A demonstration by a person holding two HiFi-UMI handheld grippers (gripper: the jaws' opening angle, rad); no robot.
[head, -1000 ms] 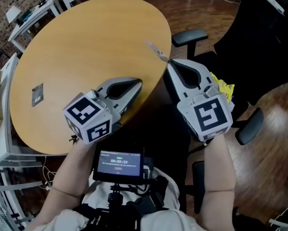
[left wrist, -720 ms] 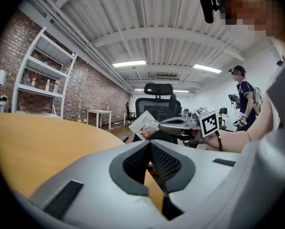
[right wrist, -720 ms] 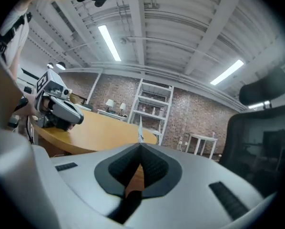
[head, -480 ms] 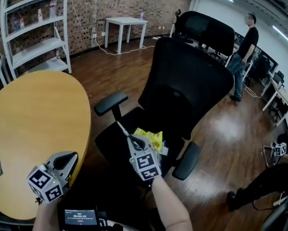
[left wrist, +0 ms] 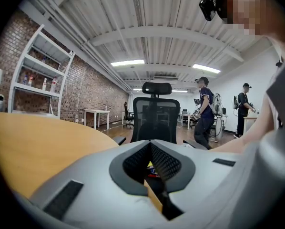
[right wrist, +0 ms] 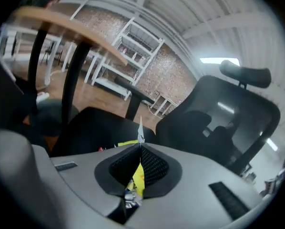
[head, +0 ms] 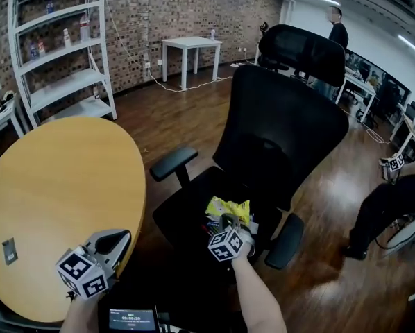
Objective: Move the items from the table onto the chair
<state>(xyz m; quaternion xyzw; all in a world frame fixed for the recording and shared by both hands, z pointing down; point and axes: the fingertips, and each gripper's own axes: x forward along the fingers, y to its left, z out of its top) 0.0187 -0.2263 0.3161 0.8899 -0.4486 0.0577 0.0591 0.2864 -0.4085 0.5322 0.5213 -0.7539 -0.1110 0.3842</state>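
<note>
Black office chair [head: 187, 217] just right of the round desk [head: 62, 179], open seat toward the person. On the seat, a small heap of items with a yellow packet [head: 228, 209] on top.

Right tool [head: 229, 222] directly over the near edge of that heap, pointing forward and down at it. Pinches a thin packet [right wrist: 138, 175] edge-on: yellow body deep between the jaws, silvery crimped end poking out past the tips. Long axis along the tool's own line, toward the chair back. Probably only a short drop to the seat, then a release.

Left tool [head: 126, 236] well apart, beside the desk edge, closed on nothing. Much the nearer of the two to the small dark item [head: 10, 250] lying flat on the desk, off to its left.
</note>
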